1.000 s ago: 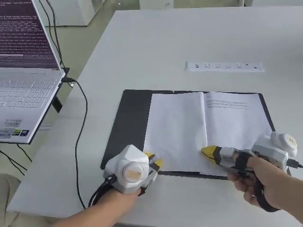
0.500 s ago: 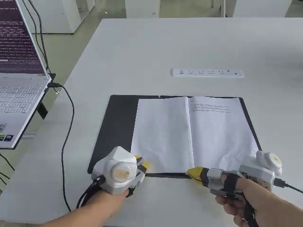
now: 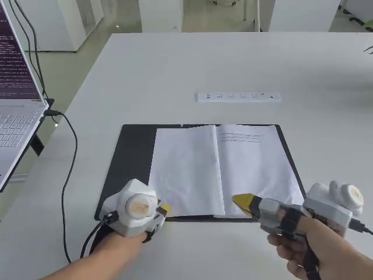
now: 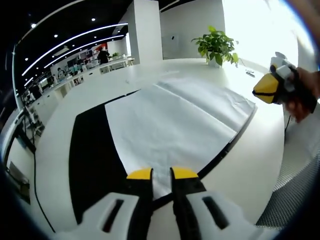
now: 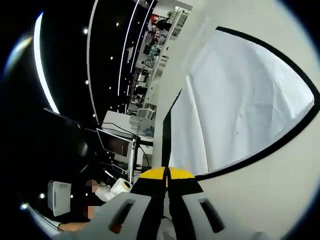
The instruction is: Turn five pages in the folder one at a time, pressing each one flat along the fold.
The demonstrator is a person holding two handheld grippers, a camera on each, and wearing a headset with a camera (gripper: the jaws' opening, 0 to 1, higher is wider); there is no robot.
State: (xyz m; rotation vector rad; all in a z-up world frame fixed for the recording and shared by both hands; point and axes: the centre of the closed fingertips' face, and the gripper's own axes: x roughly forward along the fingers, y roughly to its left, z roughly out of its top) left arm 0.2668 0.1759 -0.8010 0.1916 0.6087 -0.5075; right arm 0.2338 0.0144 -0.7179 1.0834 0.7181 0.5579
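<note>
An open black folder (image 3: pixel 131 169) lies flat on the white table, with a left white page (image 3: pixel 186 169) and a right printed page (image 3: pixel 253 163) meeting at the fold (image 3: pixel 218 169). My left gripper (image 3: pixel 162 207) rests at the left page's near corner. Its yellow jaws (image 4: pixel 161 174) stand a narrow gap apart, with the page's corner (image 4: pixel 165 125) just ahead and nothing seen between them. My right gripper (image 3: pixel 243 202) is shut and empty, its tip low over the right page's bottom edge beside the fold. In its own view the right gripper (image 5: pixel 167 173) points across the pages (image 5: pixel 245 100).
A white power strip (image 3: pixel 238 97) lies beyond the folder. At the far left stands an open laptop (image 3: pixel 14 111), and its black cable (image 3: pixel 70 169) trails down the table's left side. A potted plant (image 4: pixel 216 47) stands far off. Bare table surrounds the folder.
The head camera has shifted, moving everything leftward in view. My right gripper has slid down the fold toward the folder's front edge. The left gripper stays at the page's near corner.
</note>
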